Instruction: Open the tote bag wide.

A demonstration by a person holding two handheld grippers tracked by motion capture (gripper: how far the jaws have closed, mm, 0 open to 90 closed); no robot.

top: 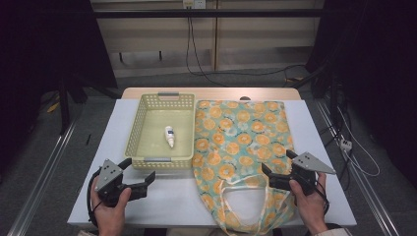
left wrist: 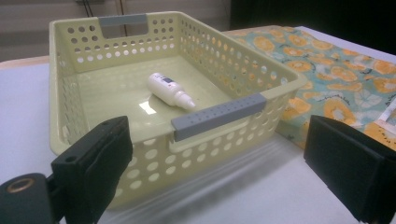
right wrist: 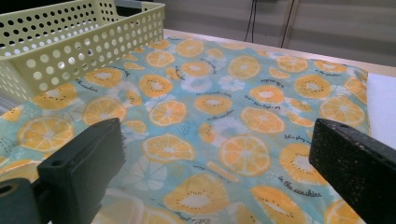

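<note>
Tote bag [top: 241, 147] with the orange-slice print is lying flat on the surface [top: 123, 123], touching the yellow basket [top: 135, 132], and we're judging nothing's started yet. Right tongs [top: 278, 165] are hovering over its lower edge near the handles, jaws apart, gripping nothing. Left tongs [top: 140, 169] are also gaping, just before the basket. Small white bottle [top: 169, 136] is sitting inside it.

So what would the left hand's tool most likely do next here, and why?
Probably ease the left gripper forward over the basket's near rim and down toward the small white bottle. Its jaws stand open and empty just short of that rim, and the bottle lies alone on the basket floor. The right gripper hovers open over the orange-print bag.
</note>
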